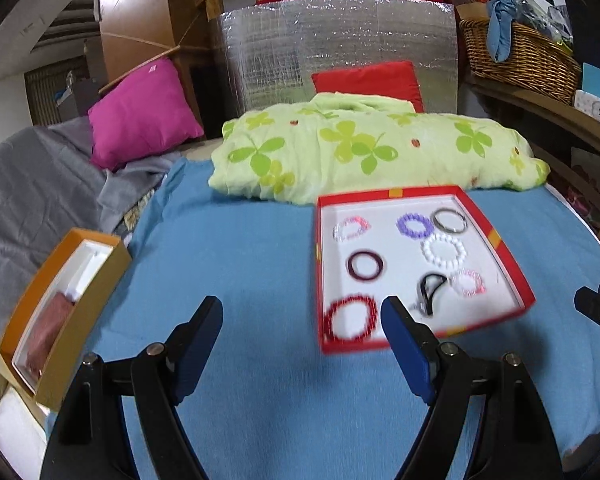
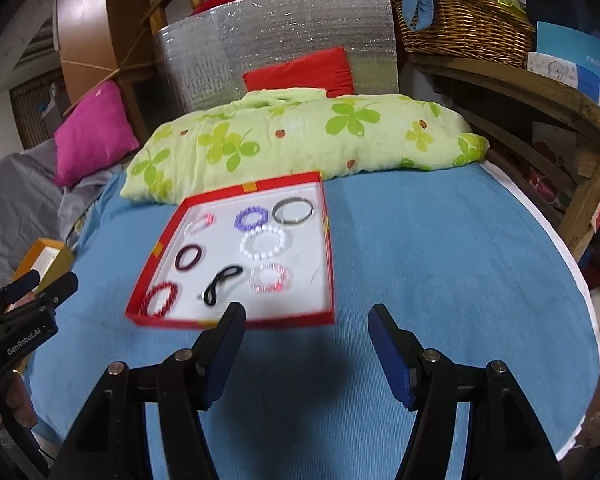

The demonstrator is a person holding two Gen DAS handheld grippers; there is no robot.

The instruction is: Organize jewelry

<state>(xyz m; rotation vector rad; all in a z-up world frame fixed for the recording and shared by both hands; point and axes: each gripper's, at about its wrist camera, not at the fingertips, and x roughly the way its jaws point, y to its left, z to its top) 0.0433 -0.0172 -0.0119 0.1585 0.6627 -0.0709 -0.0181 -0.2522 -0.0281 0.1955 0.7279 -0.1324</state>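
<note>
Both grippers' fingers spread, nothing between them: left gripper point(image 1: 302, 310), right gripper point(image 2: 306, 316). Red tray point(image 2: 332, 248) holds the bracelets on the blue bed cover point(image 2: 440, 260).

Bracelets point(image 1: 444, 251) lie in tray point(image 1: 496, 236) before pillow point(image 1: 364, 148).

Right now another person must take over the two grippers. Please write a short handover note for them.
Left gripper: open, empty, above the blue cover.
Right gripper: open, empty, just before the red tray.
Red tray holds eight pieces, among them the red beaded bracelet, white pearl bracelet and black twisted piece.
Orange box sits open at left.
Done: nothing picked. Left: sorting all pieces.
</note>
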